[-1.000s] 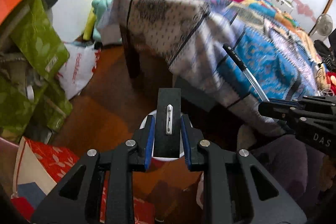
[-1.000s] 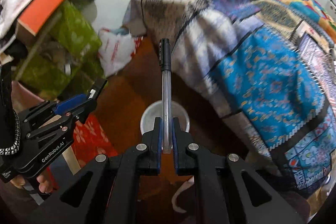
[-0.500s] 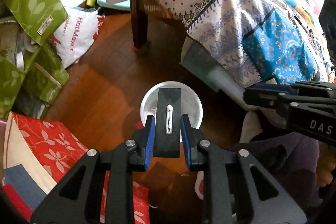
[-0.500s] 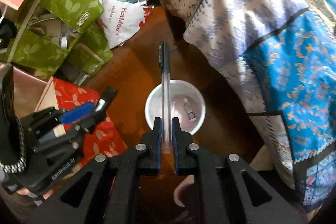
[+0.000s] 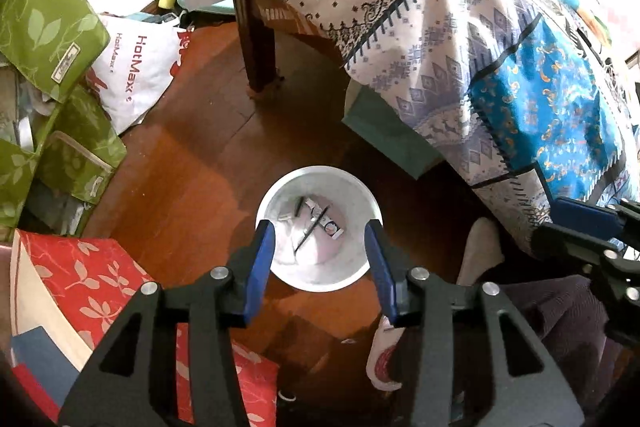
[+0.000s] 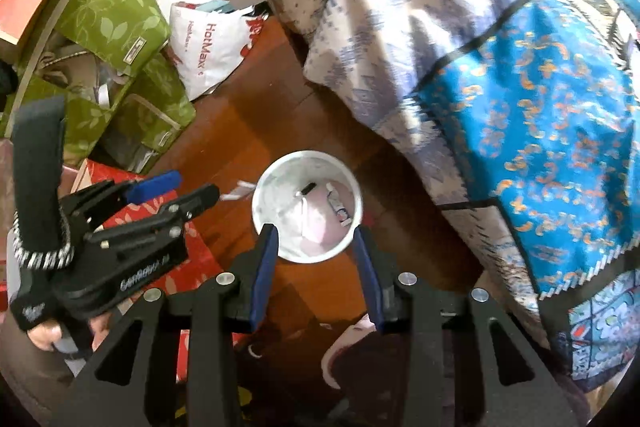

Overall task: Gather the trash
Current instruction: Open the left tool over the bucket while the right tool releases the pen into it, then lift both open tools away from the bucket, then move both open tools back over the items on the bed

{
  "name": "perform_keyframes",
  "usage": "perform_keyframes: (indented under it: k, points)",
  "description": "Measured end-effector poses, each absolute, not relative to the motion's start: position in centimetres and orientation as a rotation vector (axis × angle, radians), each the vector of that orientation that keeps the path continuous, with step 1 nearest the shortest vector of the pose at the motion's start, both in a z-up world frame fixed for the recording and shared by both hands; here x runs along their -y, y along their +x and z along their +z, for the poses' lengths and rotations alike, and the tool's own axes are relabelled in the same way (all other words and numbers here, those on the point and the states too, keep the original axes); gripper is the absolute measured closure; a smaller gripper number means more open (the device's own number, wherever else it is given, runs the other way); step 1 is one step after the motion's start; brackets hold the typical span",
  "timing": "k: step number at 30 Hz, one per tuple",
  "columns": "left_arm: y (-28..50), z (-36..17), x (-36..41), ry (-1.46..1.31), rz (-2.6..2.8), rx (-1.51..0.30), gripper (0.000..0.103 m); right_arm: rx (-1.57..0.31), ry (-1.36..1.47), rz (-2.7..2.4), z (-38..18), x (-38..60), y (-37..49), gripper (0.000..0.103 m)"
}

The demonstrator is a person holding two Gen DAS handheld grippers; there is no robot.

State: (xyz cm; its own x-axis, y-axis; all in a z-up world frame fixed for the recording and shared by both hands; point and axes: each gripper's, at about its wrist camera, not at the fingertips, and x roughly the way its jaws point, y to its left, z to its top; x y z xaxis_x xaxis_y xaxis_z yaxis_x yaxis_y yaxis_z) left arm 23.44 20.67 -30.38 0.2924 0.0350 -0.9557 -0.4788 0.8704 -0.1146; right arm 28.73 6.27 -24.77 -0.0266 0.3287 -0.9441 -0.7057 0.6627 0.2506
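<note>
Both tongs were spread, empty, over white bin (image 5: 318, 174): left gripper (image 5: 319, 239), right gripper (image 6: 313, 241); table leg (image 5: 256, 35) was seen only from left

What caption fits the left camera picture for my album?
Open left gripper above the white bin, with a pen and scraps inside.

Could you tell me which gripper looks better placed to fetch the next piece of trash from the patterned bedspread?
Probably right: the right gripper hangs open beside the bedspread, while the left gripper, also open over the white bin, sits on the far side near the red box.
</note>
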Motion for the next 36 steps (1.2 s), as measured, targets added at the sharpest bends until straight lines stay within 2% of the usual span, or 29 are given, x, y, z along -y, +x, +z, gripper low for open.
perform_keyframes:
  k: [7, 21, 27, 36]
  points:
    - [22.8, -26.8, -18.8, -0.356, 0.354, -1.175, 0.057, -1.305, -0.323, 0.842, -22.4, -3.8, 28.8, 0.067]
    - [21.5, -14.6, -12.8, -0.234, 0.314, -0.915, 0.057, -1.11, -0.193, 0.832, -14.7, 2.8, 28.8, 0.067]
    - [22.5, -10.2, -9.2, -0.187, 0.269, -0.808, 0.057, -0.971, -0.132, 0.781, -10.8, 7.1, 29.0, 0.067]
    - [26.1, -6.3, -3.0, -0.114, 0.154, -0.718, 0.055, -0.813, -0.053, 0.65, -6.5, 14.6, 30.4, 0.067]
